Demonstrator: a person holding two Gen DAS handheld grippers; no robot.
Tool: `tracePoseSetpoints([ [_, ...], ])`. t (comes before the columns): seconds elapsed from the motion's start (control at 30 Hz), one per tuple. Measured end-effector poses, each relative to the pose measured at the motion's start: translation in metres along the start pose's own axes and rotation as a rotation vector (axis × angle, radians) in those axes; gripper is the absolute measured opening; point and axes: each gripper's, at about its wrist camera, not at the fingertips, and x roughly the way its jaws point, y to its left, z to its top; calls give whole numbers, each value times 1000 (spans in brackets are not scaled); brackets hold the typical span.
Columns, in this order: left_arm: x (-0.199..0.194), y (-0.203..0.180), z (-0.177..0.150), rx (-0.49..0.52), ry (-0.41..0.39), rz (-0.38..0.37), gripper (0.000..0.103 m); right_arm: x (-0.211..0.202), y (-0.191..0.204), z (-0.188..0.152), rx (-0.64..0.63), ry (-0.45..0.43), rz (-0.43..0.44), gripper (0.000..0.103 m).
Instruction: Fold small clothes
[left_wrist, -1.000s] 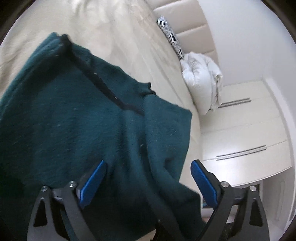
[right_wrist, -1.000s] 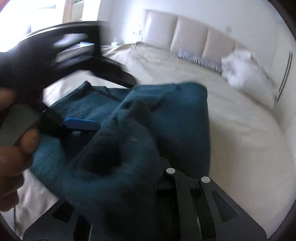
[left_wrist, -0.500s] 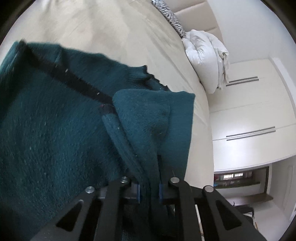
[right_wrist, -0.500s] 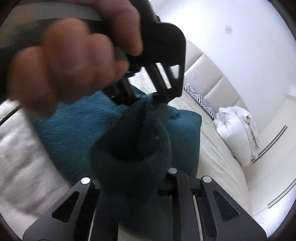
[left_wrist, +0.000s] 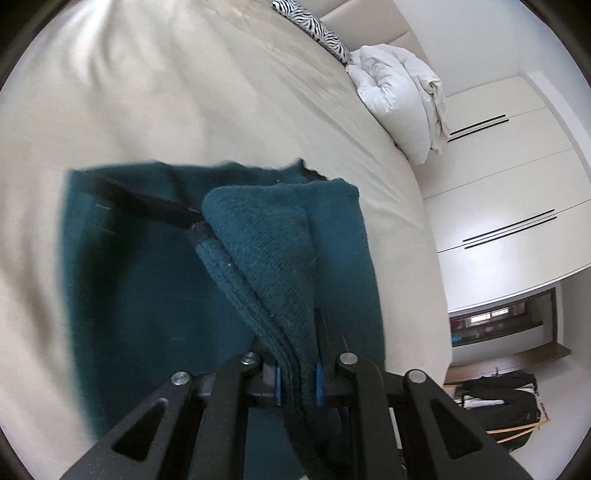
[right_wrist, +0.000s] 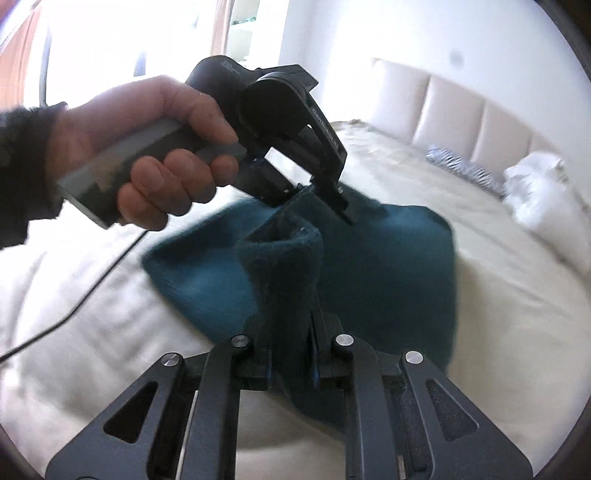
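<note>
The left tongs (left_wrist: 298, 380), spread wide a second ago, are now pressed on a bunched edge of the teal sweater (left_wrist: 266, 258); the right tongs (right_wrist: 290, 363) pinch another fold. With both corners gripped, the fold can probably be carried over. The garment hangs from them, its far part on the bed (left_wrist: 184, 92). The left hand (right_wrist: 155, 147) grips its handle, tongs angled down.

A cream bed (left_wrist: 184, 92) holds a zebra pillow (left_wrist: 314, 26) and a white duvet (left_wrist: 402, 99) near the headboard (right_wrist: 454, 110); wardrobes (left_wrist: 498, 192) stand beside.
</note>
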Motion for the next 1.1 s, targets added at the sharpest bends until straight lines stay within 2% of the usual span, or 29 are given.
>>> tracePoseSetpoints([
  [0.1, -16, 18, 1, 7, -9, 46, 14, 7, -4, 5, 96, 16, 136, 15],
  [0.2, -25, 33, 0, 36, -4, 108, 14, 18, -13, 9, 187, 46, 239, 15],
  [0.27, -27, 38, -2, 62, 0, 126, 14, 9, -12, 5, 239, 56, 291, 15],
  [0.37, -26, 41, -4, 90, 2, 133, 14, 13, -21, 6, 302, 85, 344, 15],
  [0.47, -29, 44, -5, 118, 5, 133, 14, 13, -26, 20, 360, 102, 417, 21],
  [0.5, -31, 46, -4, 118, 5, 133, 14, 11, -29, 21, 396, 108, 475, 26],
  [0.6, -34, 56, -4, 99, 1, 121, 14, -1, -29, 25, 437, 70, 604, 27],
  [0.67, -33, 61, -7, 81, -5, 102, 14, -3, -27, 27, 438, 47, 601, 27],
  [0.77, -33, 67, -12, 65, -24, 84, 14, 10, -33, 30, 426, 93, 461, 27],
  [0.83, -37, 67, -16, 68, -38, 81, 14, 17, -42, 28, 464, 123, 441, 27],
  [1.0, -46, 74, -22, 73, -51, 67, 14, 12, -74, 20, 560, 91, 441, 27],
  [1.1, -41, 79, -19, 42, -58, 46, 14, 28, -85, 11, 616, 106, 425, 27],
])
